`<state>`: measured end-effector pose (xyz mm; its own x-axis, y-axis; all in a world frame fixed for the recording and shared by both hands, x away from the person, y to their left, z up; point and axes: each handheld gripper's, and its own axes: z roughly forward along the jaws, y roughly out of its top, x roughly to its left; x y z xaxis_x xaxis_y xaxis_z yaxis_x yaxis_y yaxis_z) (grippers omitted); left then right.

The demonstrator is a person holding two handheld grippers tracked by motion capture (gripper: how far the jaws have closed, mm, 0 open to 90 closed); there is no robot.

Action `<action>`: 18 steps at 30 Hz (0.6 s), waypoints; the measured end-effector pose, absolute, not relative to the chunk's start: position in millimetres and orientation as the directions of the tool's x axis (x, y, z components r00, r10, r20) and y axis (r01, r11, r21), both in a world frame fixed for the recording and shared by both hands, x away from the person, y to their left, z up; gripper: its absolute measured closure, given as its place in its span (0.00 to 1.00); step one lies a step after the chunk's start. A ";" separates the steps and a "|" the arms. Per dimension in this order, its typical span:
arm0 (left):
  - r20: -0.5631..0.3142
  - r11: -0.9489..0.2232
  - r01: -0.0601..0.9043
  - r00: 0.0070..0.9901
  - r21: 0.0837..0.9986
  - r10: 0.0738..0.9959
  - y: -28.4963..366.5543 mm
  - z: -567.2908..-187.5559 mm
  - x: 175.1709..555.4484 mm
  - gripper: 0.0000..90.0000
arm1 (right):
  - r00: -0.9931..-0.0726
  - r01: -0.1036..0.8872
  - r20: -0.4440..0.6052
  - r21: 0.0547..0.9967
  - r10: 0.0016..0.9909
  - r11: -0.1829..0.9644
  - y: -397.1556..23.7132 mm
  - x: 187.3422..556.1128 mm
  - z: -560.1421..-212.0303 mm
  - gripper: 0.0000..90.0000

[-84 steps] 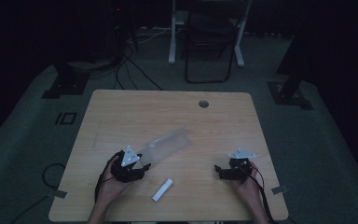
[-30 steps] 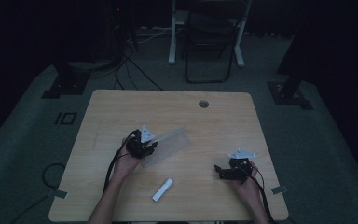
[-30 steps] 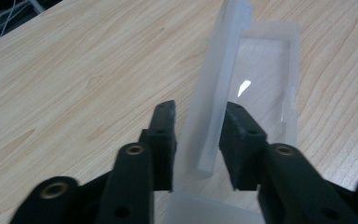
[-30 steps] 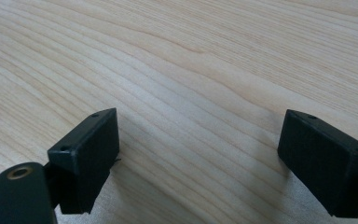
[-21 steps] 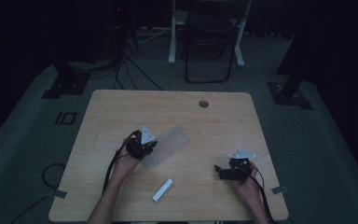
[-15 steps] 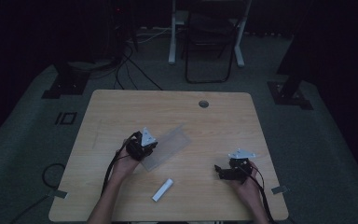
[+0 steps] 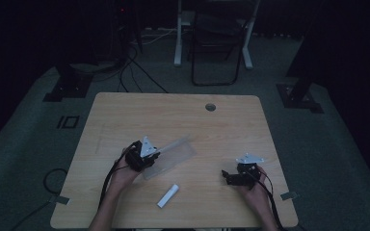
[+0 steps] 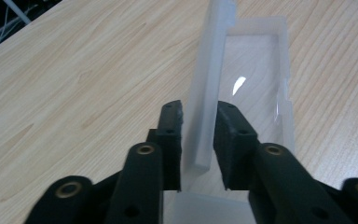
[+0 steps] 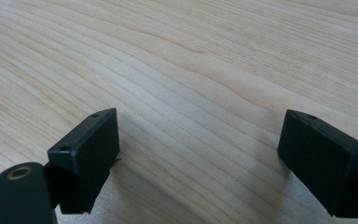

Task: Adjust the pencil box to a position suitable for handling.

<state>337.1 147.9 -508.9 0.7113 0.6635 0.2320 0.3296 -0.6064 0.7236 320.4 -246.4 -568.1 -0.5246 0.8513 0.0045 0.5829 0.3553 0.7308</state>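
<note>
A translucent plastic box lies near the table's middle, its hinged lid raised on edge over the clear tray. My left gripper is at the box's near end. Its jaws have just been opening a little, and the lid's edge still stands between the pads, which touch it on both sides. My right gripper rests at the front right, pointing left. It stands wide open over bare wood. A small white tube lies near the front edge between the hands.
The wooden table has a cable hole at the back. Beyond it stand a chair and stand feet on a dark carpet with cables. Tape tabs stick out at the front corners.
My left gripper went from the front left up to the box's near end, then stayed there. The lid's edge now looks lifted. The right gripper and the white tube have not moved.
</note>
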 end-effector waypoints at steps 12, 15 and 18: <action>0.184 -0.518 0.345 0.667 0.783 0.722 166.0 -496.0 314.2 0.58 | -0.525 0.582 0.004 0.731 0.851 0.356 -246.4 320.4 -568.1 0.14; 0.173 -0.491 0.344 0.652 0.800 0.739 170.6 -492.6 306.6 0.56 | -0.525 0.582 0.004 0.731 0.851 0.356 -246.4 320.4 -568.1 0.14; 0.157 -0.464 0.333 0.650 0.820 0.744 174.1 -487.6 294.0 0.54 | -0.525 0.582 0.004 0.731 0.851 0.356 -246.4 320.4 -568.1 0.14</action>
<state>294.0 174.1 -487.6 0.6497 0.7438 0.1569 0.3335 -0.4644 0.8205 320.4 -246.4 -568.1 -0.5249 0.8511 0.0039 0.5823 0.3558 0.7310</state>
